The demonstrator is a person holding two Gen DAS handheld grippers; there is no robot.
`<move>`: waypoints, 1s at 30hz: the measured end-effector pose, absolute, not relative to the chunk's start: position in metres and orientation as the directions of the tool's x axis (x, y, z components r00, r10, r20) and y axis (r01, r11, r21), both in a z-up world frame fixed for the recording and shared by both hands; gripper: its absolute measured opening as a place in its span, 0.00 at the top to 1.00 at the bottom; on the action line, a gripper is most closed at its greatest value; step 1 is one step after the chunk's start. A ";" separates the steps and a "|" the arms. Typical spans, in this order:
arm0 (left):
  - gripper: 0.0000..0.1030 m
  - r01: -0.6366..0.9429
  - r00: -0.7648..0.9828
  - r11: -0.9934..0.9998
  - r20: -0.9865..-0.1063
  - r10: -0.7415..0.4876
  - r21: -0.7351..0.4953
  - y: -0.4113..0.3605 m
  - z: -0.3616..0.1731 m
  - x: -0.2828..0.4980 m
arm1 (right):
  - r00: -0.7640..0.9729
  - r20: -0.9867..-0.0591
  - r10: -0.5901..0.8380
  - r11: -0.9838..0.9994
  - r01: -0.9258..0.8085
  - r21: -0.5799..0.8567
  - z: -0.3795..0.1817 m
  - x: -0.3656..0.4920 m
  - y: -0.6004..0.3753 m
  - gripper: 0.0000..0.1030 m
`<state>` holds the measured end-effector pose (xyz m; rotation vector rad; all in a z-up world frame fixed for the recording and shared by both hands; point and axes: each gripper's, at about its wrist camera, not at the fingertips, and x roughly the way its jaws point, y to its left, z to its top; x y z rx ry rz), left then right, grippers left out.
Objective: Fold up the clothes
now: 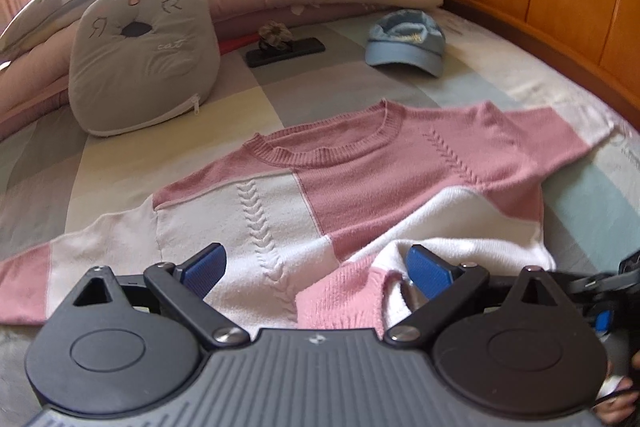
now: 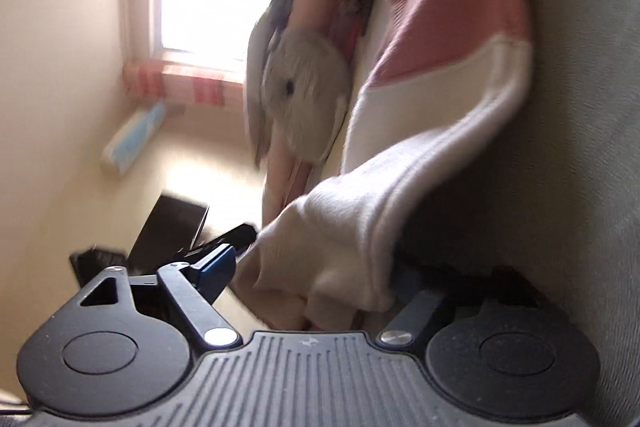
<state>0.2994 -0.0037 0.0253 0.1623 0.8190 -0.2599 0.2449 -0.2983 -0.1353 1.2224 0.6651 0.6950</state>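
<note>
Pink-white sweater (image 1: 320,195) (one), one blue cap (image 1: 404,43), one cat pillow (image 1: 140,55).

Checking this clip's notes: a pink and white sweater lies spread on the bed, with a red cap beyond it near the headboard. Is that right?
Not quite: the cap is light blue, not red, as the left wrist view shows. The pink and white sweater does lie spread on the bed.

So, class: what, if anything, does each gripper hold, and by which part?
Left gripper: nothing. Right gripper: pink-and-white knitted sweater's white sleeve lies between its jaws; grip unclear.
</note>
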 end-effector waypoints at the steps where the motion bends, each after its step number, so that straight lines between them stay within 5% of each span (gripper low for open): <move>1: 0.06 0.283 0.655 0.959 -0.736 -0.172 0.027 -0.002 0.025 0.300 | 0.634 -0.102 0.766 0.216 -0.105 0.971 -0.136 0.247 -0.295 0.30; 5: 0.06 0.261 0.654 0.965 -0.732 -0.191 -0.019 0.004 0.023 0.298 | 0.680 -0.120 0.724 0.197 -0.038 0.980 -0.151 0.255 -0.290 0.63; 9: 0.06 0.252 0.649 0.966 -0.730 -0.215 -0.060 0.017 0.021 0.292 | 0.686 -0.160 0.710 0.285 -0.073 0.956 -0.147 0.253 -0.279 0.65; 18: 0.06 0.225 0.648 0.970 -0.729 -0.223 -0.096 0.044 0.017 0.284 | 0.705 -0.284 0.650 0.417 -0.019 0.909 -0.141 0.264 -0.260 0.88; 30: 0.06 0.220 0.653 0.971 -0.725 -0.220 -0.096 0.066 0.016 0.265 | 0.628 -0.462 0.626 0.562 0.049 0.826 -0.078 0.220 -0.294 0.88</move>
